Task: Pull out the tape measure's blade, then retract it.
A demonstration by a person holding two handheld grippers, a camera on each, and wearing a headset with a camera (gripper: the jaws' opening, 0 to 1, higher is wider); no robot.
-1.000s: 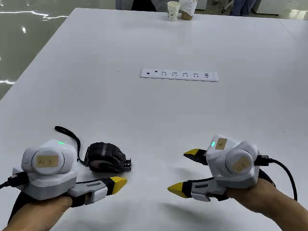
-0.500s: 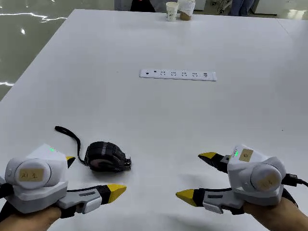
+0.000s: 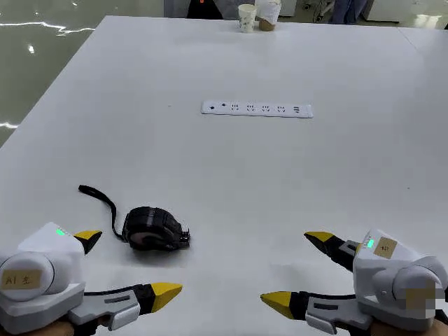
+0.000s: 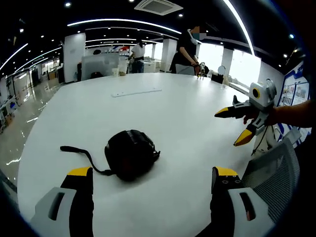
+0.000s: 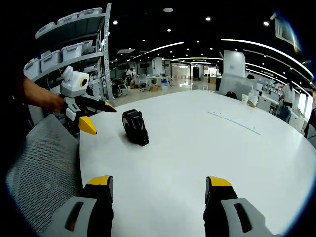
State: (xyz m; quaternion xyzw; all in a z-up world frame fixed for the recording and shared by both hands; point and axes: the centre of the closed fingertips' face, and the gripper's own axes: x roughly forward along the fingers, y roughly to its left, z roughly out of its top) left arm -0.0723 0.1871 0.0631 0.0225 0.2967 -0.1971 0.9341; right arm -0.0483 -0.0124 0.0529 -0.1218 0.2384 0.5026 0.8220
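1. The left hand-held gripper rises from the bottom edge, its two yellow-tipped jaws spread wide and holding nothing.
2. A black tape measure lies on the white counter just beyond the jaws, nearer the left one. Its strap trails off to the left.
3. The right hand-held gripper enters from the right, held by a hand, jaws apart, well away from the tape measure.
4. A white power strip lies farther up the counter.
5. A grey mesh chair back stands at the lower right.
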